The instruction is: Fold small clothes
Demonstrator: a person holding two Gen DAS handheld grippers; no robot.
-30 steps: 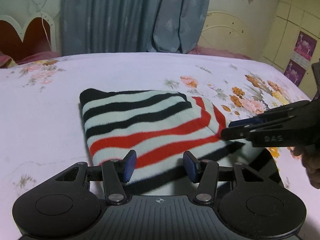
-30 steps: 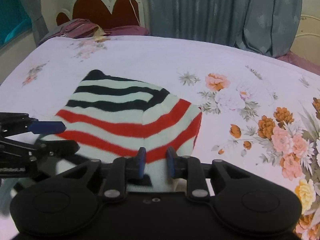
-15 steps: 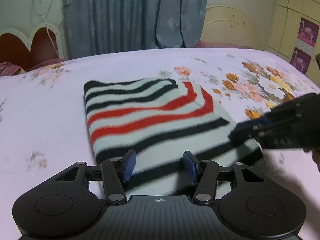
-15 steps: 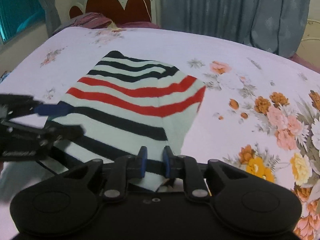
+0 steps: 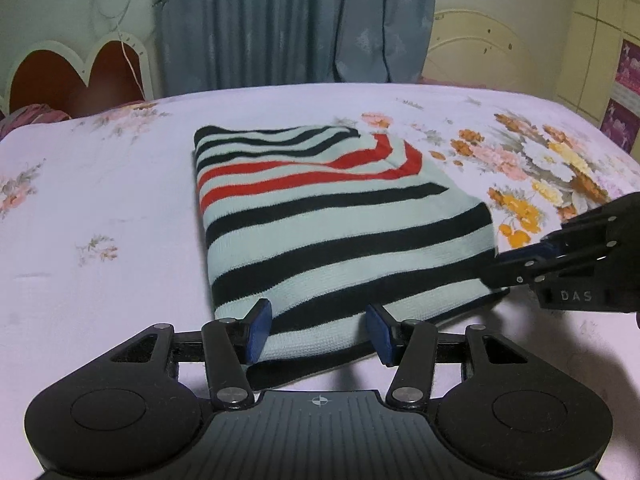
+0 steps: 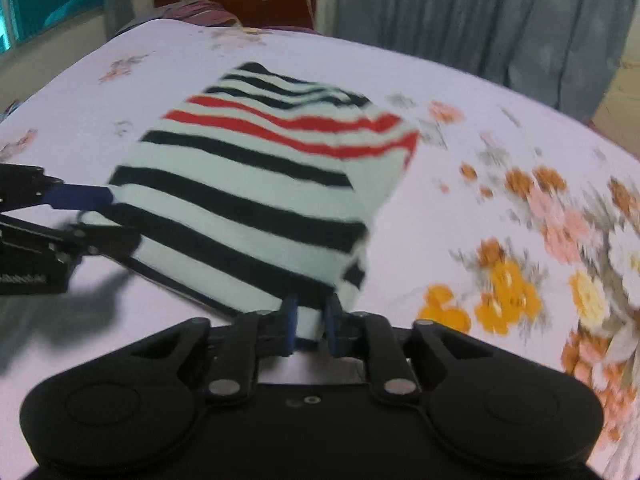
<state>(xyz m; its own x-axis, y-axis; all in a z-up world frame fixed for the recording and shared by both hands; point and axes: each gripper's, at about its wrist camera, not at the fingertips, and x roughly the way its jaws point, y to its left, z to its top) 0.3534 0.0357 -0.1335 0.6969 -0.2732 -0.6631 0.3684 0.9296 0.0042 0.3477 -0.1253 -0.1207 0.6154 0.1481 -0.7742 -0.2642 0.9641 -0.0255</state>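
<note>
Cloth (image 5: 340, 224) with black, red and pale stripes is laid flat on a bed (image 5: 100, 200), on a sheet printed with flowers. It is folded into a thick block, and the red stripes are at the far end.

The left gripper (image 5: 318, 330) is held at the near edge of the cloth. Its blue pads (image 5: 258, 330) are kept well apart, and the near hem is seen between them. It cannot be told if the pads press on it, so the jaws are taken as open.

The right gripper (image 6: 311, 328) is held at the near right corner of the cloth. Its jaws are nearly together, and a bit of striped hem is pinched between the blue pads (image 6: 289, 326). These jaws have just been opened a little, yet the hem is seen between them. That view is blurred.

Each gripper is also seen from the side in the other view, at the cloth's edge.

Curtains (image 5: 292, 20) are hung behind the bed.
</note>
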